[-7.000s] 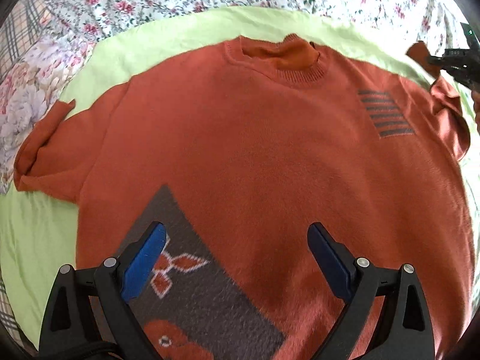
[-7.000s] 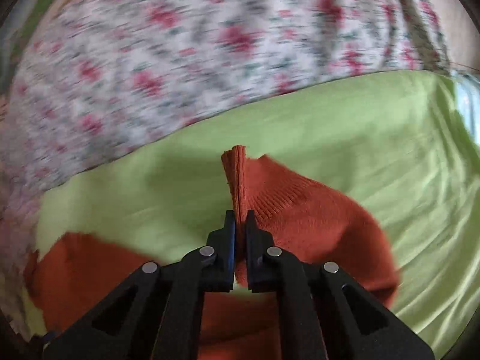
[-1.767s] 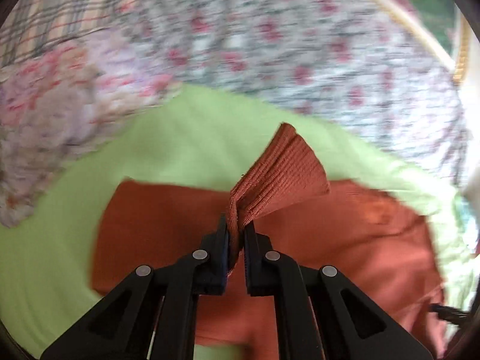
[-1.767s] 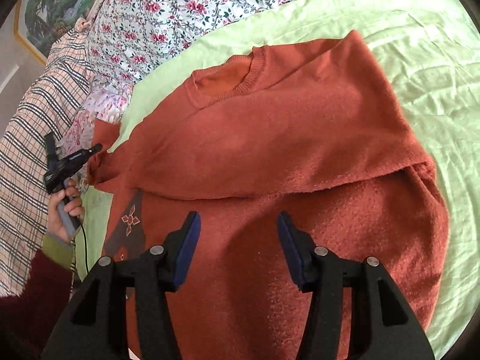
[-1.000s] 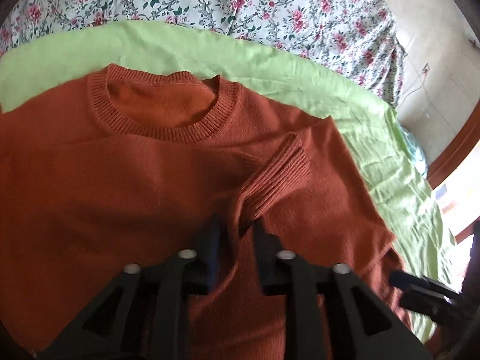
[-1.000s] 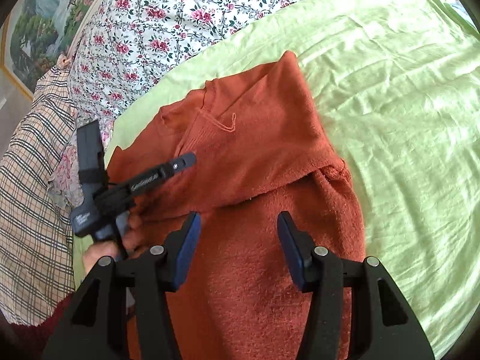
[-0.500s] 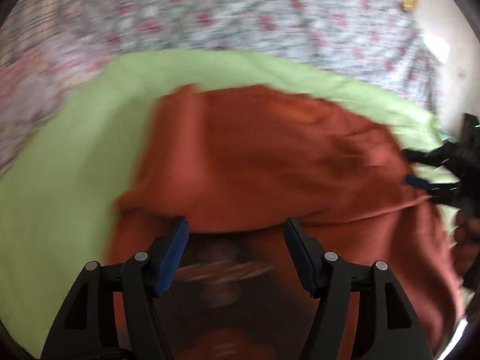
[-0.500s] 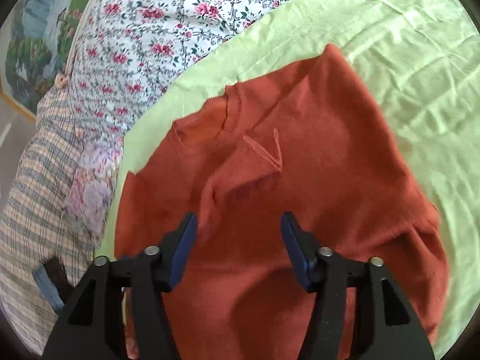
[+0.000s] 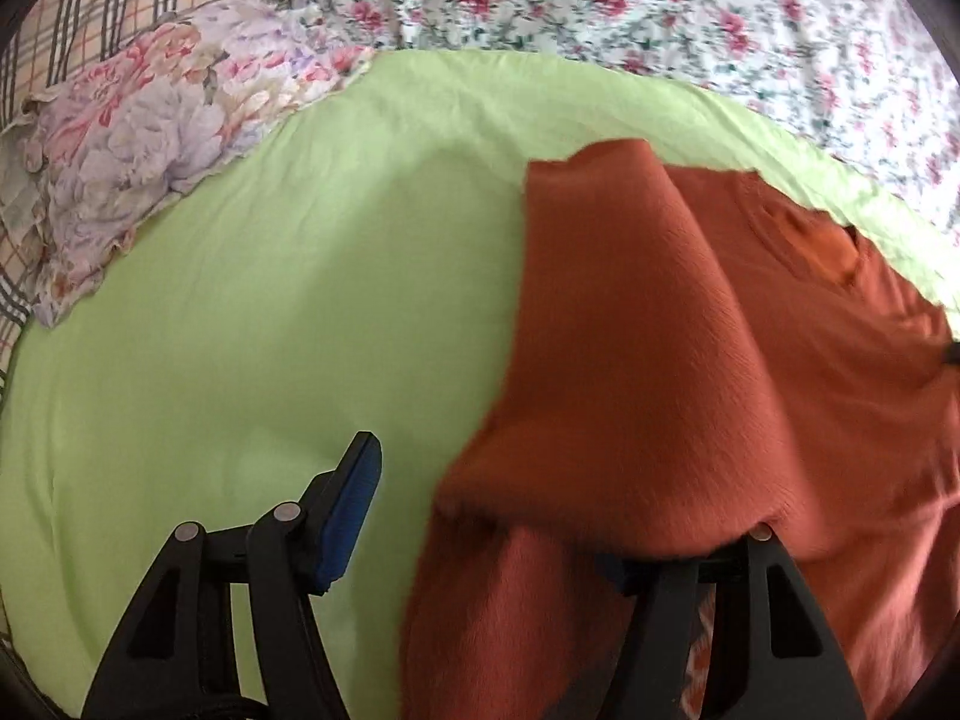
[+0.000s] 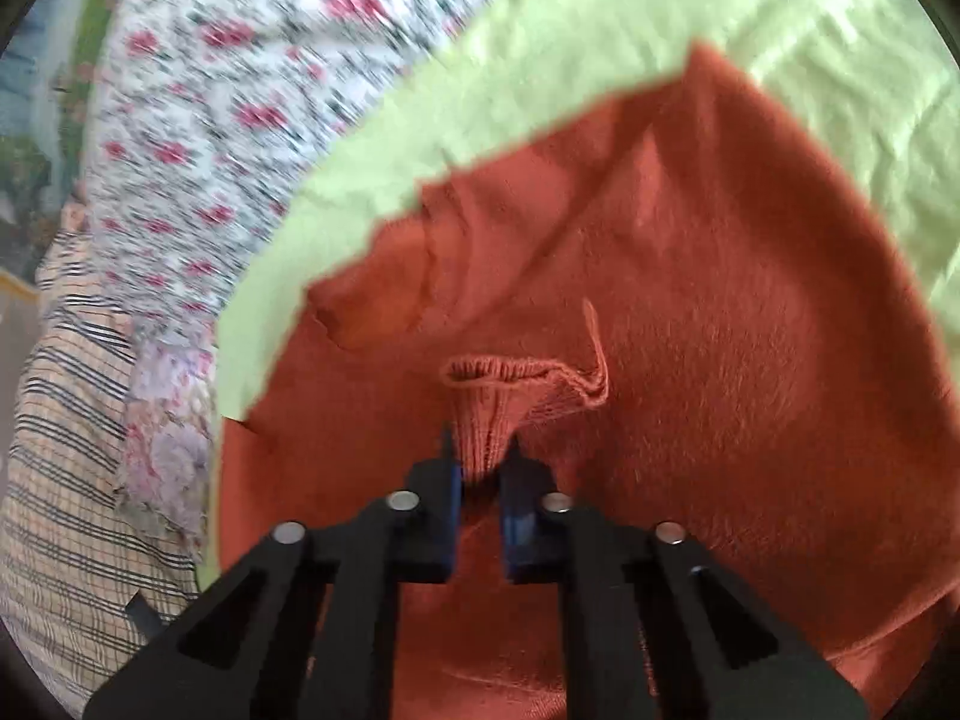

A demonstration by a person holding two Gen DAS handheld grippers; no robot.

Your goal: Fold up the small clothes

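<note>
while the right gripper (image 10: 480,468) points forward and down over the middle of the orange sweater (image 10: 720,312), its two fingers stand narrow, pinching the ribbed cuff (image 10: 486,414) of a sleeve between the blue pads (image 10: 515,525). the cuff's open mouth bulges just past the fingertips, with a loose fold of rib trailing off to the right of it. the left gripper (image 9: 492,516) sits low at the sweater's left edge, fingers spread wide: the left finger (image 9: 345,510) with its blue pad is over bare green sheet (image 9: 270,300), while the right finger is mostly buried under a raised flap of the sweater, so only its black base shows. nothing is gripped between them.

the sweater lies on the green sheet with its neckline (image 9: 810,240) toward the far side; in the left wrist view its left edge runs nearly straight from the far corner down toward the gripper. left of that edge the sheet is open all the way to a floral pillow (image 9: 150,138) and plaid fabric (image 9: 90,18) at the far left. beyond the sheet's far border runs a rose-print cover (image 9: 660,6). in the right wrist view, green sheet is also open past the sweater's right edge (image 10: 870,60), though that frame is blurred toward the left.
</note>
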